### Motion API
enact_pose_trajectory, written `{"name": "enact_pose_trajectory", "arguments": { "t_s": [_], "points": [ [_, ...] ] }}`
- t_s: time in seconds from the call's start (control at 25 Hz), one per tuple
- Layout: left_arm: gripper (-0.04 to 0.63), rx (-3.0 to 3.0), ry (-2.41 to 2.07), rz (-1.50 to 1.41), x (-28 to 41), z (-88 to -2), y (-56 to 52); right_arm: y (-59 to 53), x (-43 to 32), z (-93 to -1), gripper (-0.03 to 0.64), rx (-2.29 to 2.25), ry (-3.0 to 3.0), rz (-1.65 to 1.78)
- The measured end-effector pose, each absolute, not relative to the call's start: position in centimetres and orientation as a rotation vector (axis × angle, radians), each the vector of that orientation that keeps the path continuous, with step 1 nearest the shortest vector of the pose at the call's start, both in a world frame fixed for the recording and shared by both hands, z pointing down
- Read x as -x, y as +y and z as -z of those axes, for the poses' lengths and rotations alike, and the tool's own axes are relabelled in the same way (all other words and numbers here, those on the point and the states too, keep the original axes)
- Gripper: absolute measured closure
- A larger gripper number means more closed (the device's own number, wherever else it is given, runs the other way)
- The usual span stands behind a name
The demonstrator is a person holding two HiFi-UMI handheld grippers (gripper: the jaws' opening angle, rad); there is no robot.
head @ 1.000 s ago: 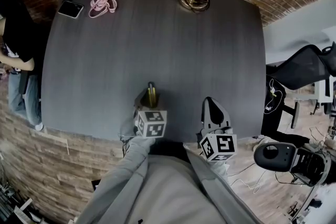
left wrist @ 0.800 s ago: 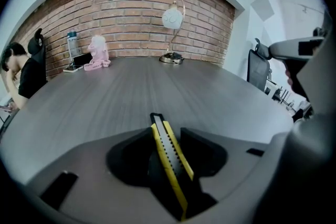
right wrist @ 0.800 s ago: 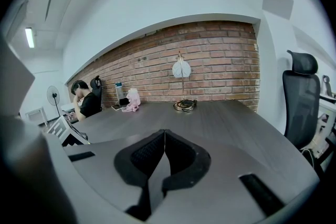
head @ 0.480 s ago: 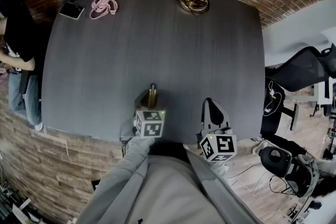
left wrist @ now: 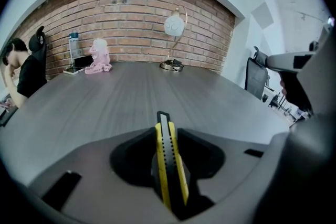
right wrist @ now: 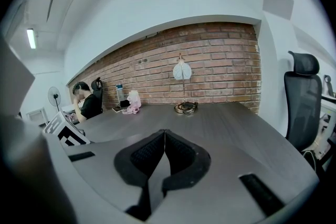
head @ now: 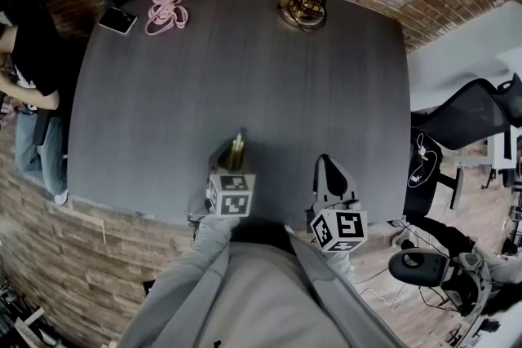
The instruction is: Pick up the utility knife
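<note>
Gripping the yellow utility knife [left wrist: 168, 161] edge-up, the left gripper [head: 234, 152] has its jaws just closing onto it, over the table [head: 245, 53] near its front edge. Right gripper [right wrist: 164, 136] sits alongside, jaws pressed together with nothing between.

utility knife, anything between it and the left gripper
Nothing visible. The utility knife already sits between the jaws of the left gripper, which have just been closing on it.

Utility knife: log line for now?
left gripper: jaws just closing, clamped on utility knife | right gripper: shut, empty | table: knife at near edge
</note>
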State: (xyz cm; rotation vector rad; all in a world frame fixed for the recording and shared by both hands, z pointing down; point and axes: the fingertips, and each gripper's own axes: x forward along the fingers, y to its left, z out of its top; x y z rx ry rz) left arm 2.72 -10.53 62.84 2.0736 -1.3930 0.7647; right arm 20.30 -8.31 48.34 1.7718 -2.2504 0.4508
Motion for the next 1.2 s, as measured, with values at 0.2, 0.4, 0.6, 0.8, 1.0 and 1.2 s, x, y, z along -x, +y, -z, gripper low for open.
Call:
{"name": "enact_pose_trajectory", "arguments": {
  "t_s": [0.2, 0.4, 0.6, 0.8, 1.0, 1.2],
  "points": [
    [0.462, -2.099, -1.425, -0.739, -2.1, -61.3, -11.1, -8.5, -19.9, -47.6, 0.598, -1.776, -2.270, -0.435],
    [0.465, -2.131, -1.470, -0.704, -1.5, -59.2, -11.7, -8.7, -19.6, -46.6, 0.598, -1.784, -2.296, -0.416],
    [0.469, -2.162, -1.510, -0.672, -0.9, -57.3, -12.0, -8.7, -19.5, -45.7, 0.598, -1.791, -2.319, -0.393],
    [0.469, -2.188, -1.553, -0.648, -0.2, -55.4, -12.4, -9.0, -19.3, -44.6, 0.598, -1.797, -2.345, -0.361],
    [0.469, -2.218, -1.597, -0.611, 0.4, -52.8, -12.9, -9.2, -19.2, -43.4, 0.598, -1.807, -2.370, -0.331],
    [0.469, -2.278, -1.640, -0.558, 0.8, -49.3, -13.3, -9.3, -19.1, -42.4, 0.598, -1.803, -2.396, -0.297]
  ]
}}
